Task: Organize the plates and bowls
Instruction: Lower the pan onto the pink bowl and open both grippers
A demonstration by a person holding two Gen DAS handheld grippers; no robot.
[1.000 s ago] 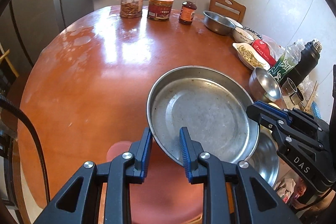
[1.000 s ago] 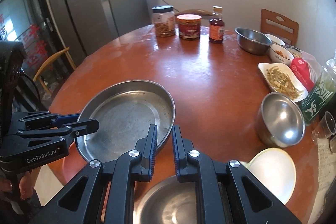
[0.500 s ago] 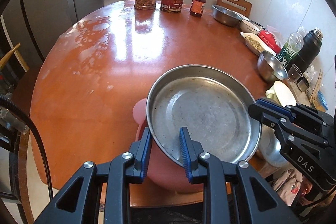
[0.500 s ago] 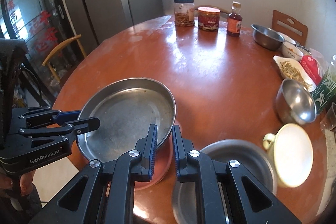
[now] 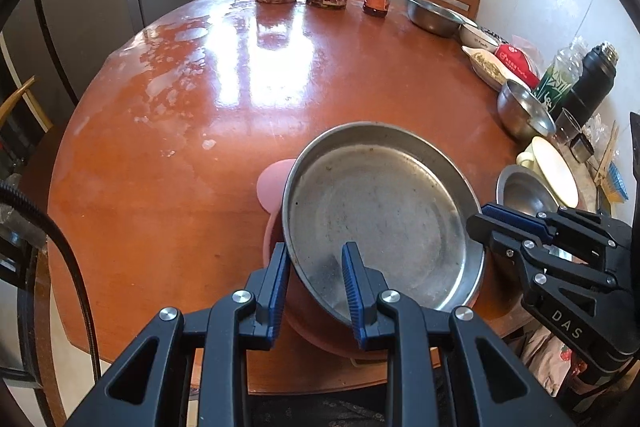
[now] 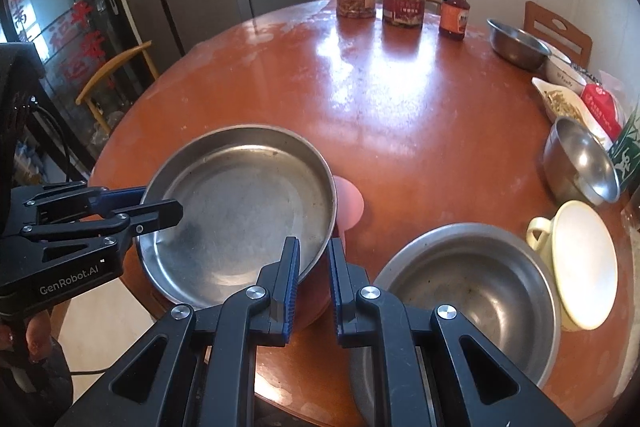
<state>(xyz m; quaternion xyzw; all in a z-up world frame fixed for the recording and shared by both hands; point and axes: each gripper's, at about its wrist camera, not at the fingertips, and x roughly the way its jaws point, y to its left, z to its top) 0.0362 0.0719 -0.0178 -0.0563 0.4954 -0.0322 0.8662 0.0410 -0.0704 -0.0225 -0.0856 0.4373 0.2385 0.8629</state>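
Both grippers have risen with the steel pan [image 5: 380,215] over the last second: the table has dropped away, and a pink pot [image 5: 276,183] that was barely showing under the pan is now plain beneath it. That suggests the pan is being carried off the pot, probably toward a stack.

The left gripper [image 5: 314,273] has its fingers partly apart, one on each side of the pan's near rim, apparently pinching it. The right gripper [image 6: 312,279] grips the opposite rim in the same way, its fingers closer together.

The pan hangs tilted between them, over the pot. Just right of the right fingers sits a steel bowl [image 6: 468,291], and beyond it a cream lid [image 6: 584,263] on a mug.
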